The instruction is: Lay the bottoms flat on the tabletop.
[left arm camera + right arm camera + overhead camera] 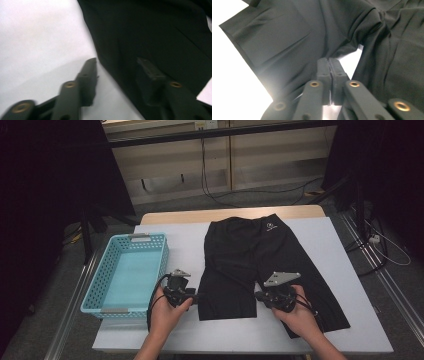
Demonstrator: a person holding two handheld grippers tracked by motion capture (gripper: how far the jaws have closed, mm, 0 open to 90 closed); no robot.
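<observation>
From the high view, a pair of black shorts [260, 265] lies spread flat on the white table [330, 240], waistband away from the person and both legs pointing toward them. A small white logo sits near the waistband, too small to read. Left of the shorts stands a light-blue perforated basket [95, 292], near them but not touching. The left gripper [194, 297] sits at the outer edge of the left leg's hem, between basket and shorts; the right gripper [260, 296] sits at the inner edge of the same leg, by the gap between the two legs. Beyond the table, cables run across the floor.

The left gripper view brings up what the high one cannot: the left gripper's [117, 72] jaws stand apart, one over bare table, the other over the shorts' [155, 32] fabric, the cloth's edge running between them, not pinched.

The right gripper view shows the right gripper [329, 67] with jaws pressed together at the shorts' [294, 35] inner leg edge; whether cloth is caught between the pads I cannot tell.
</observation>
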